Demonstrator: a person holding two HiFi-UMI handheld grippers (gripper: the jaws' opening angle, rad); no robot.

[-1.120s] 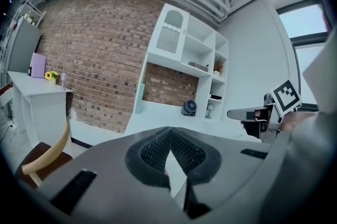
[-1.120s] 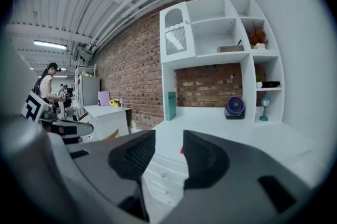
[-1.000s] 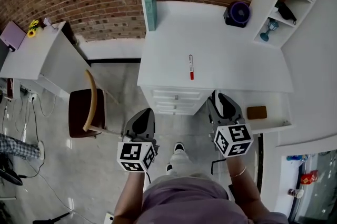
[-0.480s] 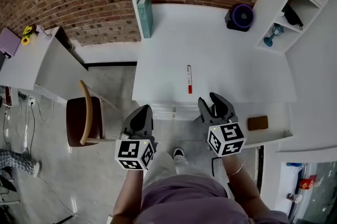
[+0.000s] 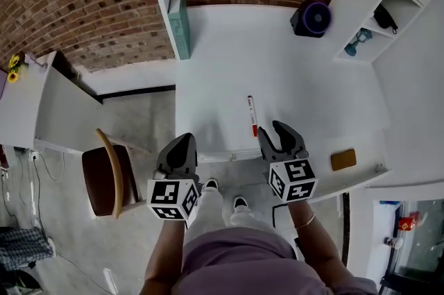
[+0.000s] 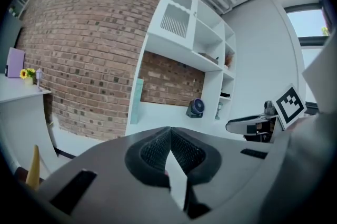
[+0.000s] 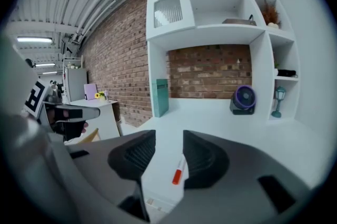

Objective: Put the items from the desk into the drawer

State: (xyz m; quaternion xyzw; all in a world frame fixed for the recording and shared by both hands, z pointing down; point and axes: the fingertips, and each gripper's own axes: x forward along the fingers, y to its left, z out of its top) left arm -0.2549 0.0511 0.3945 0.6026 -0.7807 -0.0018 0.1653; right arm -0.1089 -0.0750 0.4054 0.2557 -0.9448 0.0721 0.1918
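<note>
A white marker (image 5: 252, 114) with a red cap lies near the front edge of the white desk (image 5: 229, 57); in the right gripper view the marker (image 7: 179, 171) shows in the gap between the jaws, some way ahead on the desktop. My right gripper (image 5: 275, 130) is open and empty at the desk's front edge, just right of the marker. My left gripper (image 5: 184, 141) is shut on nothing and hangs in front of the desk's left corner. White drawer fronts (image 5: 223, 156) show just below the desk edge, closed.
A purple fan (image 5: 313, 17) stands at the back right of the desk and a teal book (image 5: 179, 21) leans at the back left. A brown flat object (image 5: 343, 159) lies on a lower white ledge at the right. A wooden chair (image 5: 109, 179) stands left of me.
Both grippers have moved forward to the desk's front edge, and the right one has ended up beside the marker. Neither gripper's jaws changed.
</note>
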